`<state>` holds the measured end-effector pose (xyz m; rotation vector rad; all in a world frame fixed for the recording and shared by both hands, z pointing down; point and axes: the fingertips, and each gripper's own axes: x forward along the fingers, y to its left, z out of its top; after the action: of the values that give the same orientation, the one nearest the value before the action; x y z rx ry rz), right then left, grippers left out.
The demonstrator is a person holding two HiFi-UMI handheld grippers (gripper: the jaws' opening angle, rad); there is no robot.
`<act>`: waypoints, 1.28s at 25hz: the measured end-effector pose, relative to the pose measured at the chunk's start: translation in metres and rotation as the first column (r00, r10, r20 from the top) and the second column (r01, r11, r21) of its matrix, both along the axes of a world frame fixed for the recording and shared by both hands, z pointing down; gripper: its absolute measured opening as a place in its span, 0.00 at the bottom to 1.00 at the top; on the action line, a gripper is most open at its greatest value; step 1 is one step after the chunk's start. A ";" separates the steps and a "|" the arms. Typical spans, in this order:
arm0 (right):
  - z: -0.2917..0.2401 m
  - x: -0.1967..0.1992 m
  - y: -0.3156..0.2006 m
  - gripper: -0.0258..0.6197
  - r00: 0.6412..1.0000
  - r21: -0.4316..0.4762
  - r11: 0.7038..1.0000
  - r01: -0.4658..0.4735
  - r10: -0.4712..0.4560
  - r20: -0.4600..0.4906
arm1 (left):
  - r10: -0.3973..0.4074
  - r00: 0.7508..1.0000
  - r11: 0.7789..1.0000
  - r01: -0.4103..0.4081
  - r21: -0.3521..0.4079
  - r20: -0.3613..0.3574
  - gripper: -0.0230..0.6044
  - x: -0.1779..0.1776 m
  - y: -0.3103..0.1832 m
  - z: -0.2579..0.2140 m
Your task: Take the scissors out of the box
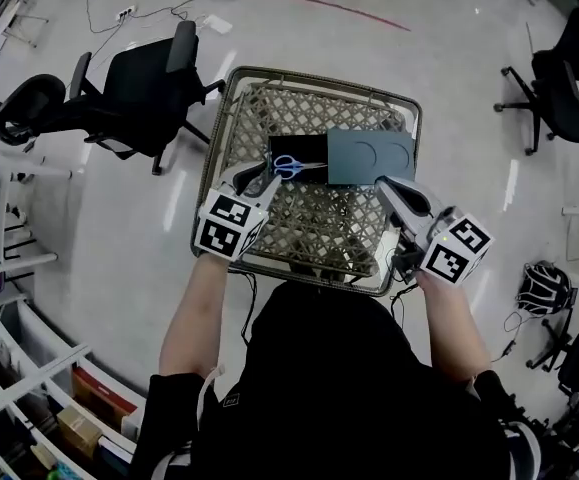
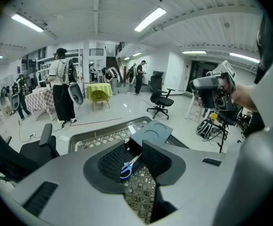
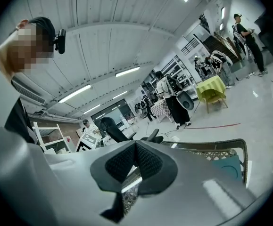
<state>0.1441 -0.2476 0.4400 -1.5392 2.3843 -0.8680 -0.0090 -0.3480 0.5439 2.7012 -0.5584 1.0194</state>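
Blue-handled scissors (image 1: 291, 166) lie inside a small black box (image 1: 304, 146) on a lattice-topped table (image 1: 231, 98). The box's grey lid (image 1: 371, 156) lies beside it on the right. My left gripper (image 1: 257, 178) hovers at the box's near left end, jaws open. In the left gripper view the scissors (image 2: 127, 167) show in the gap between the pads without touching them, and the lid (image 2: 151, 132) lies beyond. My right gripper (image 1: 387, 186) is held just near of the lid, touching nothing. In its own view the right gripper (image 3: 135, 146) has its pads together and empty.
A black office chair (image 1: 134, 88) stands left of the table, and more chairs (image 1: 559, 88) stand at the far right. Shelving (image 1: 9, 368) runs along the near left. A helmet (image 1: 547, 288) lies on the floor at right. Several people (image 2: 61, 91) stand far off in the room.
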 end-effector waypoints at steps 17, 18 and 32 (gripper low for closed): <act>0.075 0.025 -0.040 0.06 0.997 -0.145 0.989 -0.036 0.044 0.057 | 0.363 0.862 0.930 -0.356 -0.089 0.354 0.25 0.033 -0.029 0.149; 0.081 0.025 -0.040 0.06 0.997 -0.156 0.987 -0.036 0.045 0.056 | 0.389 0.833 0.917 -0.391 -0.079 0.393 0.25 0.031 -0.031 0.158; 0.127 0.029 -0.029 0.06 0.996 -0.222 0.973 -0.066 0.076 0.038 | 0.576 0.635 0.795 -0.582 -0.172 0.515 0.25 0.032 -0.025 0.235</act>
<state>0.1727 -0.2762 0.5672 -1.6506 2.2483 -1.1728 0.0231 -0.3727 0.7790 2.6121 0.3034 1.9901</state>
